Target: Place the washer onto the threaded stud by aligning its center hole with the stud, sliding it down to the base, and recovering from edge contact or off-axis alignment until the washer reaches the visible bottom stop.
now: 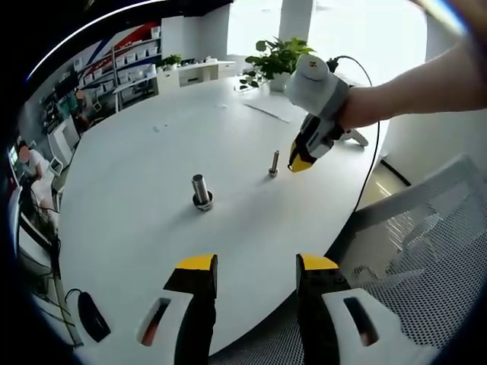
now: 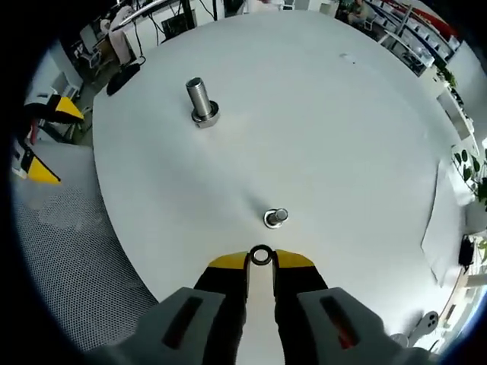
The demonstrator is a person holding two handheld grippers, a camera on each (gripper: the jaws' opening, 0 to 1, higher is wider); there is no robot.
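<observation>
Pinched between the right gripper (image 2: pixel 261 261)'s yellow-tipped fingers (image 2: pixel 228 262), the small dark metal ring washer (image 2: pixel 261 255) sits just short of the short upright threaded steel stud (image 2: pixel 276 217), slightly right of the fingertips. Left gripper (image 1: pixel 256 268) hangs well apart, jaws wide and empty.

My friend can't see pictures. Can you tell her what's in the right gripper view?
The right gripper pinches a small metal ring washer between its yellow tips, just short of a small upright threaded metal stud on a round white table. A bigger steel cylinder stands farther off.
</observation>
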